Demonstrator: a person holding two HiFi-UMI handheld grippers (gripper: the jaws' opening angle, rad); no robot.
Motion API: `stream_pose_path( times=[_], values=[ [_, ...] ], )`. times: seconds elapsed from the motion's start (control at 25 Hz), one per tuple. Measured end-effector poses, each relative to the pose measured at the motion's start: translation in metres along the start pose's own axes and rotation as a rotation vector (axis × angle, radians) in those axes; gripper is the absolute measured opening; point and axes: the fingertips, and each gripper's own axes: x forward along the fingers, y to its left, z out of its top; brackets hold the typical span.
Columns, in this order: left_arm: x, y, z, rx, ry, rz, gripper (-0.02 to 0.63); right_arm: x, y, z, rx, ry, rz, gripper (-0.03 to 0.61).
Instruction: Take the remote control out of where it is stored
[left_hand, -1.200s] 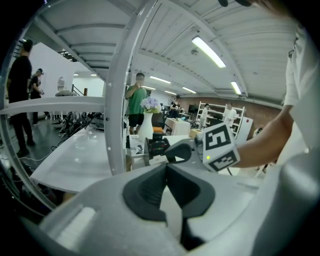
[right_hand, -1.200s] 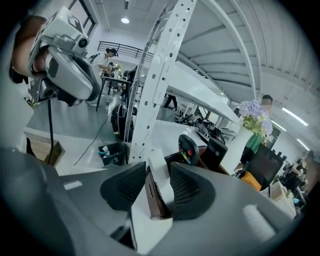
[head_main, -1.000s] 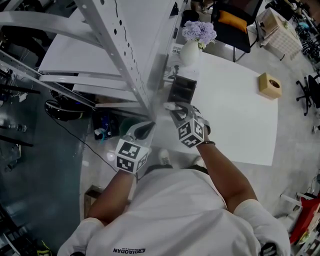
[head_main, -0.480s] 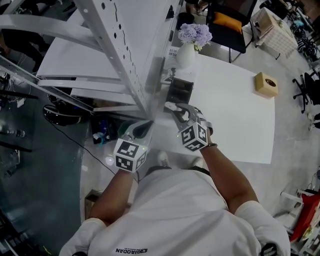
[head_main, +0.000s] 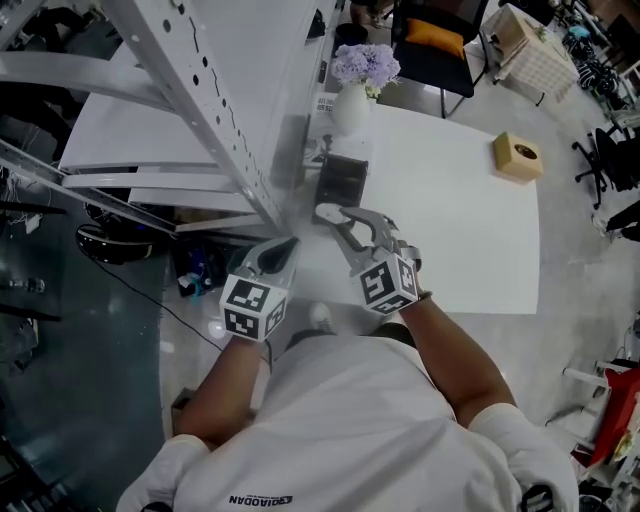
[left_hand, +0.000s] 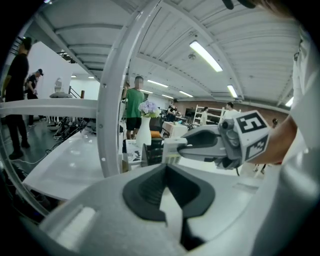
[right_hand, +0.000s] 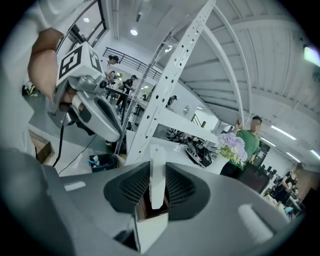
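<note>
Remote control (right_hand: 156, 167), pinched in the closed right hand-held gripper (head_main: 343, 222), hung just short of the dark holder (head_main: 342, 180) ahead, seemingly lifted clear; the left hand-held gripper (head_main: 280, 252) idled shut and empty alongside, a steady carry to the bench (head_main: 470, 230) likely next.

remote control (right_hand: 156, 175) | white, slim bar | clamped between right gripper (head_main: 336, 220) jaws | end protruding forward
</note>
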Motion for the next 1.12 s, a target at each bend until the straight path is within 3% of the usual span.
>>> stream_pose_path(
  times=[0.24,0.48,0.8,1.12],
  values=[
    [0.023,-0.018,0.004,0.029,0.017,-0.043,0.002,-0.038,-0.023,0.003,0.162,-0.048,-0.044,0.099],
    [0.045,-0.042,0.014,0.037,0.019,-0.062,0.002,-0.077,-0.065,-0.054,0.465,-0.016,-0.08,0.098],
    [0.071,-0.074,0.023,0.034,0.017,-0.072,0.002,-0.097,-0.079,-0.149,0.783,0.097,-0.018,0.098],
    [0.086,-0.098,0.024,0.027,0.021,-0.063,0.002,-0.093,-0.066,-0.19,0.97,0.165,0.125,0.1]
  ],
)
